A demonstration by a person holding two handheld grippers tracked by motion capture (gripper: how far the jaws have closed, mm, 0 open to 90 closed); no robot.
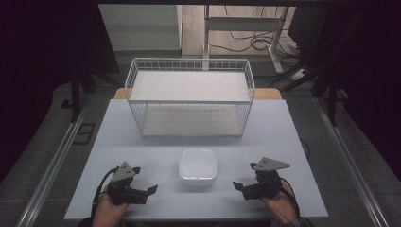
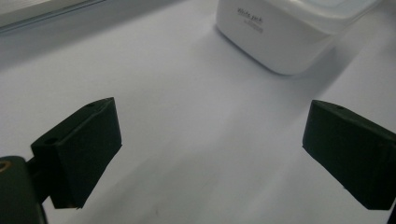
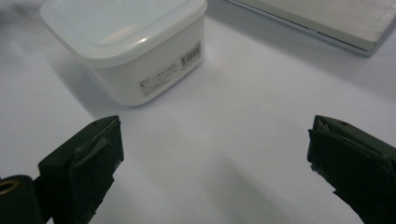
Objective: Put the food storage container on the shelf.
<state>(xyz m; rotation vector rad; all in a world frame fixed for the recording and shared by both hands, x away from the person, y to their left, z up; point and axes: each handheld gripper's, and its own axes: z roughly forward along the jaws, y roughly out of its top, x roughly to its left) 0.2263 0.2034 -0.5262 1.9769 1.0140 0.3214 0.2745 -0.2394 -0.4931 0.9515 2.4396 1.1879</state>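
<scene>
**White tub sat between two idle grippers**

Pale tabletop (image 1: 283, 123) carried a wire basket (image 1: 189, 97) at the back and a lidded white container (image 1: 197, 165) near the front edge. It lay between the left gripper (image 1: 142, 193) and right gripper (image 1: 243, 188), roughly equally near each. Both had jaws spread wide, holding nothing, pointing inward toward the container.

White container (image 1: 197, 164); white wire basket (image 1: 189, 96); pale grey table (image 1: 142, 151).
</scene>
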